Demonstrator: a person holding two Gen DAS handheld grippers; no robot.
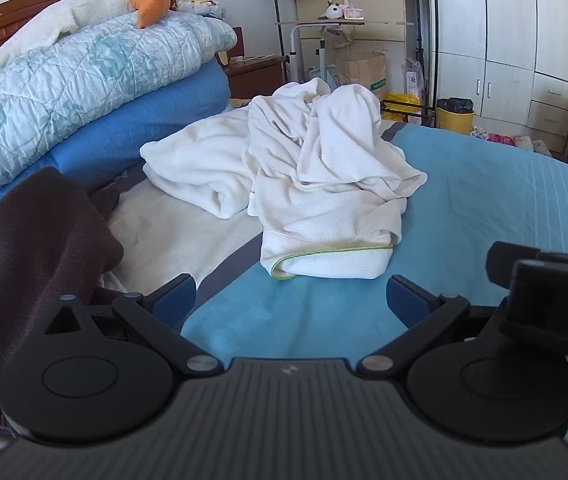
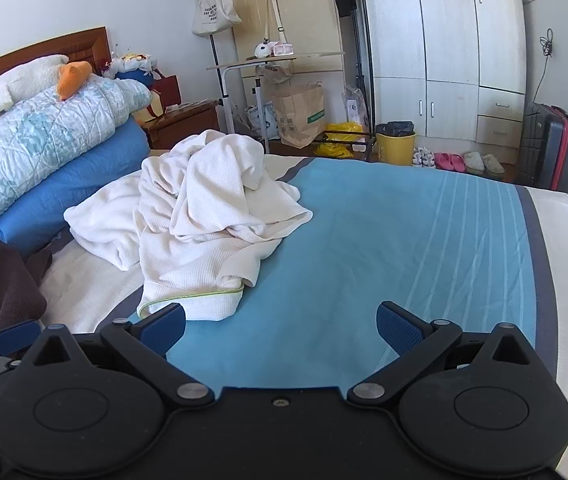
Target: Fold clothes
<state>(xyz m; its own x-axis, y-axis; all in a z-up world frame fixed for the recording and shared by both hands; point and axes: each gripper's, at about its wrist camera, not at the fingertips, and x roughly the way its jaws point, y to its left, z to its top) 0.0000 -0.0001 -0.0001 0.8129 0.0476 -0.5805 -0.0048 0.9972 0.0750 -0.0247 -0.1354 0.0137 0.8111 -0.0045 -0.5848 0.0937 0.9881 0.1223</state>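
**A:** White waffle-knit cloth, a garment (image 1: 324,184) with a thin green edge, lies heaped and crumpled on the blue bedspread (image 1: 484,200). Why does it sit there?

**B:** Judged from the layout, the flat open stretch of bed gives room to spread a piece out. The heap is unfolded as it lies now. A second white piece (image 1: 195,168), plusher, lies just beside it and partly under it, loosely doubled over.

**A:** And the tools?

**B:** The left gripper (image 1: 290,300) and the right gripper (image 2: 279,328) both hang above the bedspread, short of the heap, jaws spread wide and holding nothing. That posture suits reaching for a hem or corner, though which one cannot be settled.

**A:** What stays unclear?

**B:** The garment's kind: sleeves, collar and front are lost in the folds. A dark brown cloth (image 1: 31,248) at the left is cut off by the frame edge and by the left gripper's body, so its shape is unknown. The stacked quilts (image 1: 83,80) hide the bed's head end.
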